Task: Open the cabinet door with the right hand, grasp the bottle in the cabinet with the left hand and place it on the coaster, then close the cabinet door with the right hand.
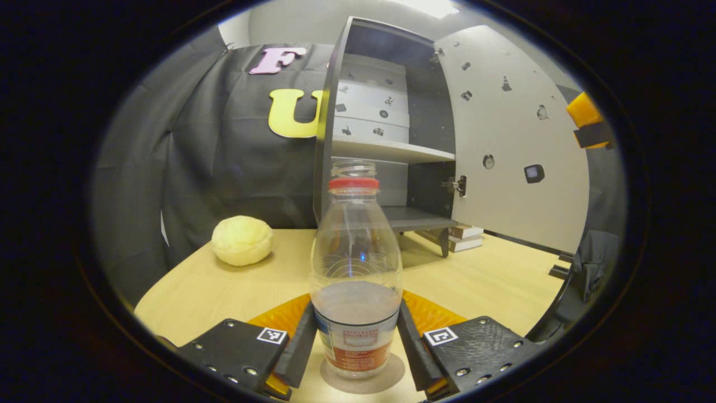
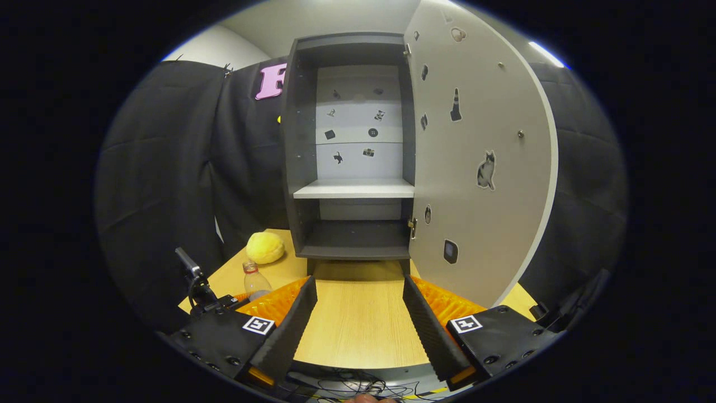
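Observation:
A clear bottle [image 1: 356,268] with a red neck ring and no cap stands upright on a round grey coaster [image 1: 391,376] on the table. My left gripper [image 1: 357,313] has a finger against each side of its lower body. In the right gripper view the same bottle [image 2: 255,282] appears small at the left, next to the left gripper [image 2: 207,291]. The dark cabinet [image 2: 358,190] stands straight ahead with bare shelves, its white door [image 2: 481,168] swung wide to the right. My right gripper [image 2: 359,285] is open over the table in front of it, holding nothing.
A yellow round lump [image 1: 242,240] lies on the wooden table [image 1: 492,280] left of the cabinet [image 1: 391,151]. Its open door [image 1: 514,140] juts out at the right. A few books [image 1: 467,235] prop the cabinet's foot. Black cloth walls close the back.

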